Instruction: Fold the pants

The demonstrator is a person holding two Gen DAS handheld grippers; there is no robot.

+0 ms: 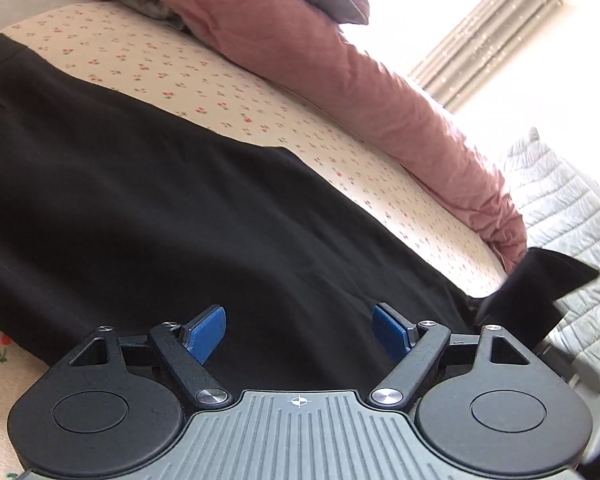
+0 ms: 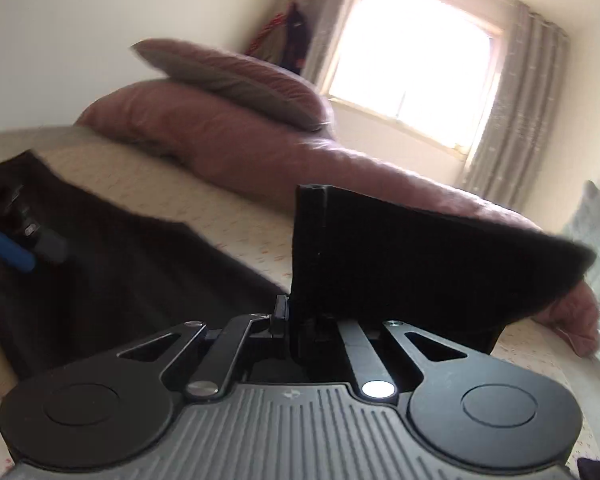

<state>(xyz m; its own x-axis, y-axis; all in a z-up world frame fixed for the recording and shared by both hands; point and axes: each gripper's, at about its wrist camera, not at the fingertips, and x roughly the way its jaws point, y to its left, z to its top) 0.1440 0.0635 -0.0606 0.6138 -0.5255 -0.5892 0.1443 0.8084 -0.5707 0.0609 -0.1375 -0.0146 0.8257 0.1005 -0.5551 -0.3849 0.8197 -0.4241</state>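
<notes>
Black pants (image 1: 140,208) lie flat on a cherry-print bed sheet (image 1: 204,80). My left gripper (image 1: 299,334) is open, its blue pads (image 1: 206,334) spread just above the black cloth near its front edge, holding nothing. My right gripper (image 2: 294,316) is shut on the hem end of the pants (image 2: 400,260) and holds it lifted off the bed, the cloth standing up in front of the camera. That lifted end shows at the right of the left wrist view (image 1: 540,284). The left gripper's blue pad (image 2: 10,254) shows at the far left of the right wrist view.
A pink duvet (image 1: 340,72) is bunched along the far side of the bed, with a grey-and-pink pillow (image 2: 236,80) on top. A white quilted cover (image 1: 572,216) lies to the right. A bright window (image 2: 412,68) with grey curtains is behind.
</notes>
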